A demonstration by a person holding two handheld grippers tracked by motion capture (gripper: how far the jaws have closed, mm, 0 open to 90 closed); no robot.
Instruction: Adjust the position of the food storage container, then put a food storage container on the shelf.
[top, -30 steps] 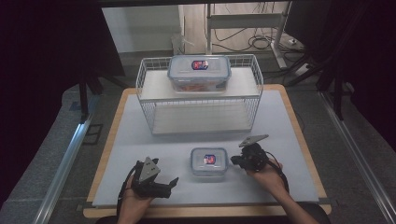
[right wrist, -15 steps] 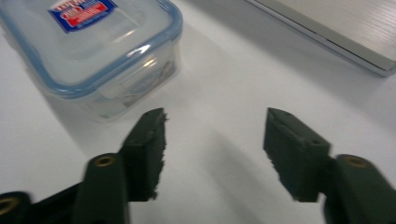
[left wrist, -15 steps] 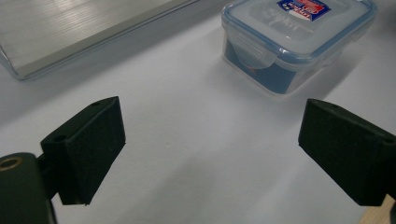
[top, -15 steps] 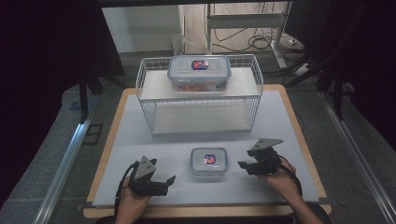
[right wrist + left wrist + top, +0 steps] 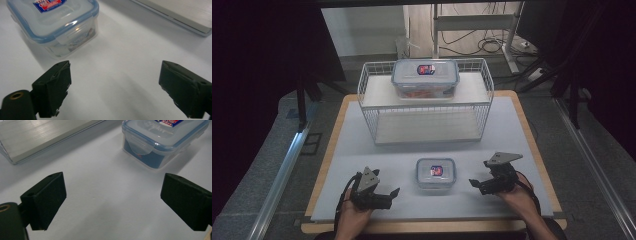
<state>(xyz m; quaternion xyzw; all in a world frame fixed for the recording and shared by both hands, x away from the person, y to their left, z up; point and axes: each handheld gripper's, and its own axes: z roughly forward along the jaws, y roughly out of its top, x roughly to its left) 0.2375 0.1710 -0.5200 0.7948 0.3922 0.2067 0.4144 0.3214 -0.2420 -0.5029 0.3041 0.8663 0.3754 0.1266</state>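
A small clear lidded box (image 5: 435,173) with a blue seal and a red-blue label sits on the white mat near the front. It appears at the upper right of the left gripper view as the box (image 5: 162,140) and at the upper left of the right gripper view as the box (image 5: 53,23). My left gripper (image 5: 393,194) rests open to the left of it, nothing between its jaws. My right gripper (image 5: 473,183) is to the box's right, clear of it; its jaws have just been opening and stand wide with nothing between them.
A white wire basket rack (image 5: 377,100) stands at the back of the mat, with a larger lidded box (image 5: 425,77) on its upper shelf. The wooden table edge (image 5: 427,227) runs along the front. The rack's base rail (image 5: 37,137) shows in both gripper views.
My right gripper has drawn back to the right, away from the small box, and its jaws have opened. The left gripper has hardly moved.
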